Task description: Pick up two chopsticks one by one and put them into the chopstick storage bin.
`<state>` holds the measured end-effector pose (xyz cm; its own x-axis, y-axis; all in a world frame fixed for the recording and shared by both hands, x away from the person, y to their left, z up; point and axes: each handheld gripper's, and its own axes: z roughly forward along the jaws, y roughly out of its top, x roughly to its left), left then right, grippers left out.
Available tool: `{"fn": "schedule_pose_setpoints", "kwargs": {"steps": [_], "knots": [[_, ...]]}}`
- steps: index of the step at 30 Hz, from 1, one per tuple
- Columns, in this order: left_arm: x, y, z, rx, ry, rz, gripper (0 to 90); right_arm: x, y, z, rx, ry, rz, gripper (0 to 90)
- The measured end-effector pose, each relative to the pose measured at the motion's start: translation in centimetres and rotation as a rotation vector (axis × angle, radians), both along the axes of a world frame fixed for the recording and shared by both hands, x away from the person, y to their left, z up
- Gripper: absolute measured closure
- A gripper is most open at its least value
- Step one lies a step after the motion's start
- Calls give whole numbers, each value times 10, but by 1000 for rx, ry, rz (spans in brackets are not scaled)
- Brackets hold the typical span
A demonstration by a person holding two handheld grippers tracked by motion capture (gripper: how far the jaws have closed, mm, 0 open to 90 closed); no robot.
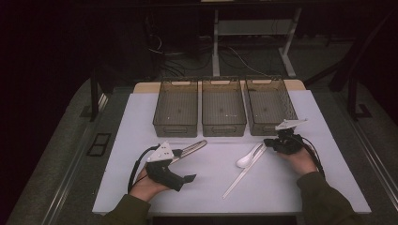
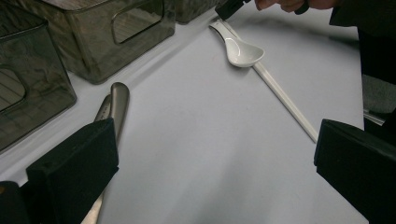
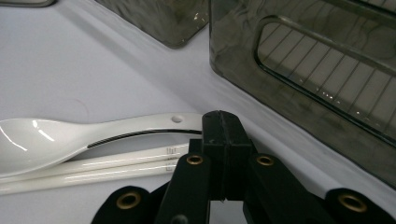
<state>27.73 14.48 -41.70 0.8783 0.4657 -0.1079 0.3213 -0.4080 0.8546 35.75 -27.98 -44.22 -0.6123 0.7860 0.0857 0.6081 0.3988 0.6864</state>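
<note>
Resting on the white table (image 1: 211, 187), the left gripper (image 1: 180, 174) has its jaws wide apart beside metal tongs (image 2: 114, 109). The right gripper (image 3: 223, 135), jaws closed together, touches the spoon (image 3: 70, 135) handle above the chopsticks (image 3: 93, 168), near three bins (image 1: 223, 112).

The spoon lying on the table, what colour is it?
The spoon is plain glossy white, lying beside white chopsticks. It shows best in the right gripper view.

Three bins (image 1: 223, 112) stand side by side at the back of the surface (image 1: 206, 183). Before them, tongs (image 1: 190, 149) lie by my left gripper (image 1: 185, 179); the spoon (image 1: 248, 158) and chopsticks (image 1: 241, 176) lie at my right gripper (image 1: 268, 142).
</note>
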Motion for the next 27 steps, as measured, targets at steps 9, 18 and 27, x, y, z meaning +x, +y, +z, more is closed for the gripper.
{"fn": "schedule_pose_setpoints", "kwargs": {"steps": [9,18,27], "knots": [[0,0,0,-1,-1,-1,0,0,1,-1,-11,11,4,895],[0,0,0,-3,0,-2,0,-2,0,-1,-23,18,8,895],[0,-1,0,0,2,-3,0,3,1,1,-7,-9,-15,895]]}}
